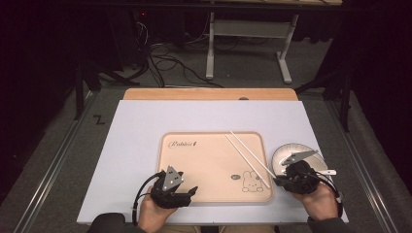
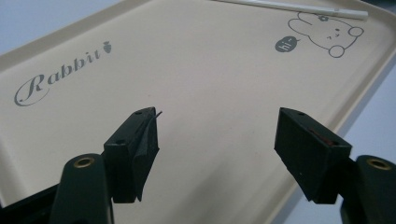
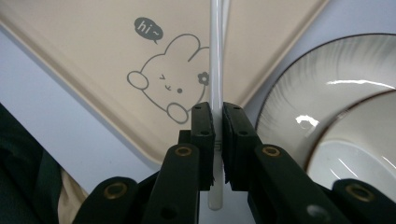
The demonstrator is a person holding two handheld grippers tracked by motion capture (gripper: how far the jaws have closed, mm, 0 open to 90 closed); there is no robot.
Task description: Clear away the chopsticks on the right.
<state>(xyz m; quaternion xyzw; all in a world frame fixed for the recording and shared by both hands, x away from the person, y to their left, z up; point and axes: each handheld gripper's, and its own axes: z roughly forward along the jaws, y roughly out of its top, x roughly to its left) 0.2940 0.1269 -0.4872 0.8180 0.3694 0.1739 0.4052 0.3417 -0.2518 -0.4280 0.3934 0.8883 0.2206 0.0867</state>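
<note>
The right gripper has its jaws pinched tight on the near end of a white chopstick, close to the tip, so the long shaft runs away from it across the bunny drawing on the beige tray. Holding it that near the end looks like a way to drag or lift the stick off the tray rather than balance it. From the high view there are two chopsticks lying slantwise over the tray's right part, and I can't tell from the right gripper view whether both are clamped or just one; a second pale edge shows beside the shaft higher up.

Just right of that hand sits a white bowl on the pale surface, partly covered by the gripper's grey plate, so what else lies in it is hard to make out; a pale handle pokes out to the right.

The left gripper hovers over the tray's near left part with jaws wide apart and nothing between them, probably waiting to steady the tray or take the sticks.
</note>
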